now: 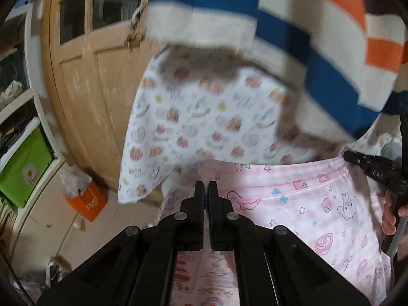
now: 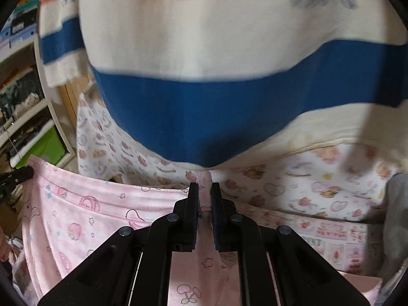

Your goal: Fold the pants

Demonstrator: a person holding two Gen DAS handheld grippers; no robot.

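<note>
One pair of pink pants (image 2: 84, 211), held up by its waistband between my two grippers. My right gripper (image 2: 204, 191) is clamped on one waistband end; my left gripper (image 1: 206, 190) is pinched nearly closed on the other. Behind: one striped sweater (image 2: 204, 51), one wooden door (image 1: 84, 76).

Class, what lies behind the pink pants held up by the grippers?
Behind the pink pants stands the person's patterned white trousers and striped sweater. Their lower legs are covered.
</note>
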